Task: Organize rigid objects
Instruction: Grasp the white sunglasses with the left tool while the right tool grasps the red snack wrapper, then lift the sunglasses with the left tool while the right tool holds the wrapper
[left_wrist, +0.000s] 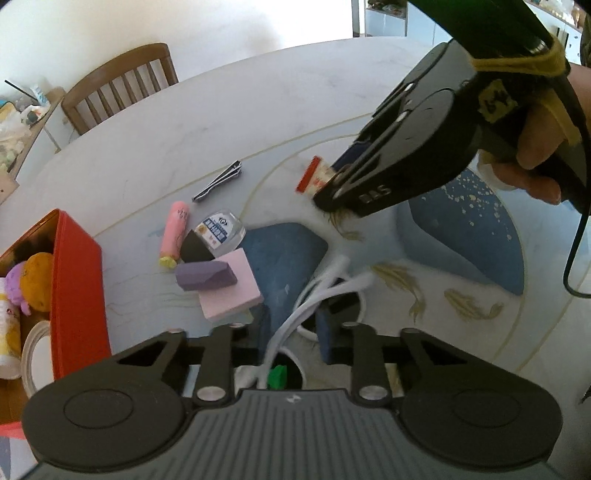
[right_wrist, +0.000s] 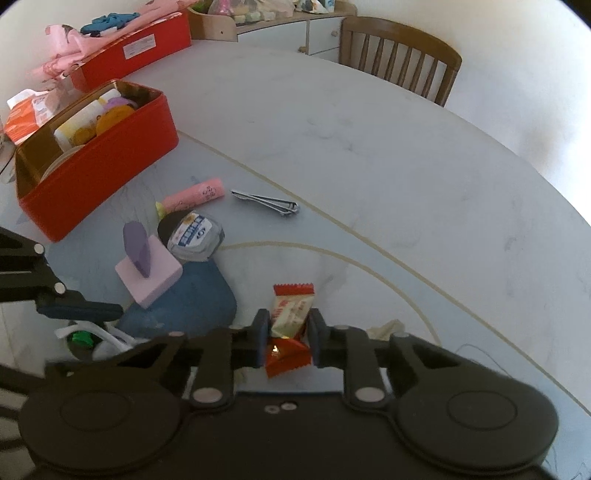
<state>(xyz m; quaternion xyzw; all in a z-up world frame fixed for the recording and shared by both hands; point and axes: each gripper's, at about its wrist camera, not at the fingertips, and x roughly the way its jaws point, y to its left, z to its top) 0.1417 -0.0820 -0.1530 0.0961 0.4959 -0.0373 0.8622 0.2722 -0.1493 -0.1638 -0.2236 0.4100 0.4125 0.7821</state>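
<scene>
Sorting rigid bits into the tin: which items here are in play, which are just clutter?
In play: candy packet in right gripper; nail clippers; pink tube; purple block; pink block; red tin.

Clutter: white cable; chair; far red box.

Wedge (right_wrist: 137, 248) atop block (right_wrist: 148, 281), beside jar (right_wrist: 192, 236), tube (right_wrist: 195, 194) behind.

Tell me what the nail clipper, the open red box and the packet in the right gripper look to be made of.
Nail clipper: metal, polished, judging by its silver glint. Open red box: probably tin, with smooth red walls outside and a gold-toned lining inside; coated card cannot be ruled out. Packet between the right gripper fingers: thin plastic or foil film, glossy, with a crimped zigzag end.
</scene>
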